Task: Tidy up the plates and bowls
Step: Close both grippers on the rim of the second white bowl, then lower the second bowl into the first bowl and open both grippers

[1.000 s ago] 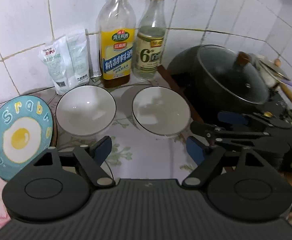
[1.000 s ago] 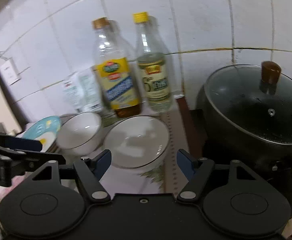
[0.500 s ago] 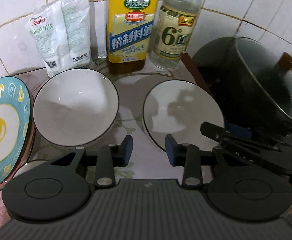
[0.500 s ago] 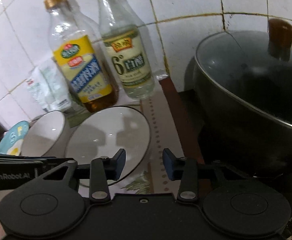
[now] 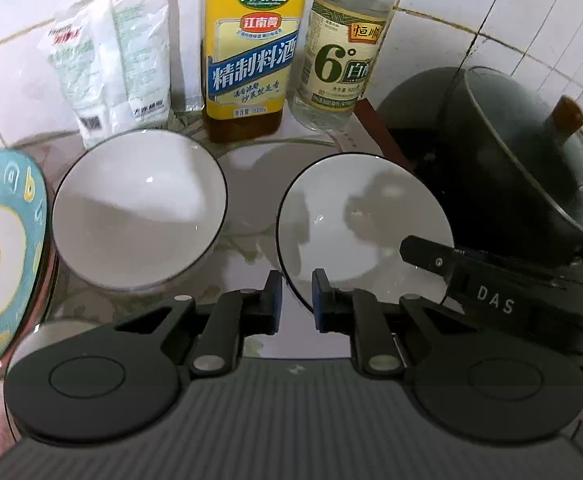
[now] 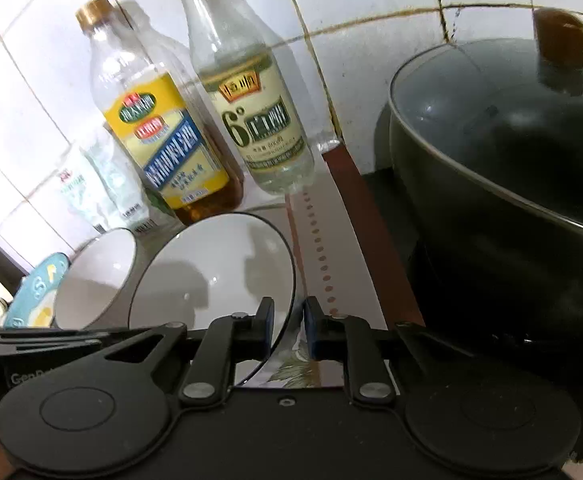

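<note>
White bowls [image 5: 139, 216] [image 5: 365, 228] are sitting unstacked ahead; both tools [image 5: 296, 300] [image 6: 287, 330] are straddling the right bowl's rim, narrow, not yet gripping.

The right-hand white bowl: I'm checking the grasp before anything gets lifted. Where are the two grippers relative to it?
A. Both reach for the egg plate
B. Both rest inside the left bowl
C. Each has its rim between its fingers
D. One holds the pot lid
C. The left gripper straddles the right-hand white bowl at its near-left rim, and the right gripper straddles its right rim.
</note>
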`<state>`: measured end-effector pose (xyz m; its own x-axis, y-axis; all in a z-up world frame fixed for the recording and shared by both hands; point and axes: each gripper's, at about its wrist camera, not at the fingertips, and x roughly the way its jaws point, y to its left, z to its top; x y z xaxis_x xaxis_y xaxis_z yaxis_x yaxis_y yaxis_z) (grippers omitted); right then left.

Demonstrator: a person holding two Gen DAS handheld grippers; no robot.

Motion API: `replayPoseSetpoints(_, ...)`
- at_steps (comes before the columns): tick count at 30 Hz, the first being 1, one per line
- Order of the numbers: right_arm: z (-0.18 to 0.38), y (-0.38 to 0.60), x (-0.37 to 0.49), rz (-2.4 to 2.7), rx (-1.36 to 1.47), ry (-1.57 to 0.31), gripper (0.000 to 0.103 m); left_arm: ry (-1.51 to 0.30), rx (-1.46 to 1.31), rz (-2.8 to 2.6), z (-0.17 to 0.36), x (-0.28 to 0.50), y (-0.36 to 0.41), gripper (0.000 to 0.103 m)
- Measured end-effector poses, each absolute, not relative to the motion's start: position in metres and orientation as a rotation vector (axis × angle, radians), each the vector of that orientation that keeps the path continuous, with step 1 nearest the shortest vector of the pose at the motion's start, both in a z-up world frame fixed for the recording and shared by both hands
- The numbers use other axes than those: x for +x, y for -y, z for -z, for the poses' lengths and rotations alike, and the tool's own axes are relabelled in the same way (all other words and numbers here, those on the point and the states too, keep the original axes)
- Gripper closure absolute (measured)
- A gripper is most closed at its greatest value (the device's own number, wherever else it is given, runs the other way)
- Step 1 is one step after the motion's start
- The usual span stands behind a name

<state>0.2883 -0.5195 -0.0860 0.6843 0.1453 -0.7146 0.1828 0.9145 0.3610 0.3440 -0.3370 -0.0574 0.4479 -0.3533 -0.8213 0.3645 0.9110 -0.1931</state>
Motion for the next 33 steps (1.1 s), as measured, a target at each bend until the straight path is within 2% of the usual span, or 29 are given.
replayPoseSetpoints(17,0.024,0.467,0.231,-0.038,0.332,-0.715,0.084,-0.861,-0.036,0.445,-0.015,0.274,0.273,0.089)
replayPoseSetpoints(33,-0.008,0.388,0.202,-0.15,0.234,-0.69,0.084,-0.77,-0.08,0.42,-0.051,0.217,0.182,0.089)
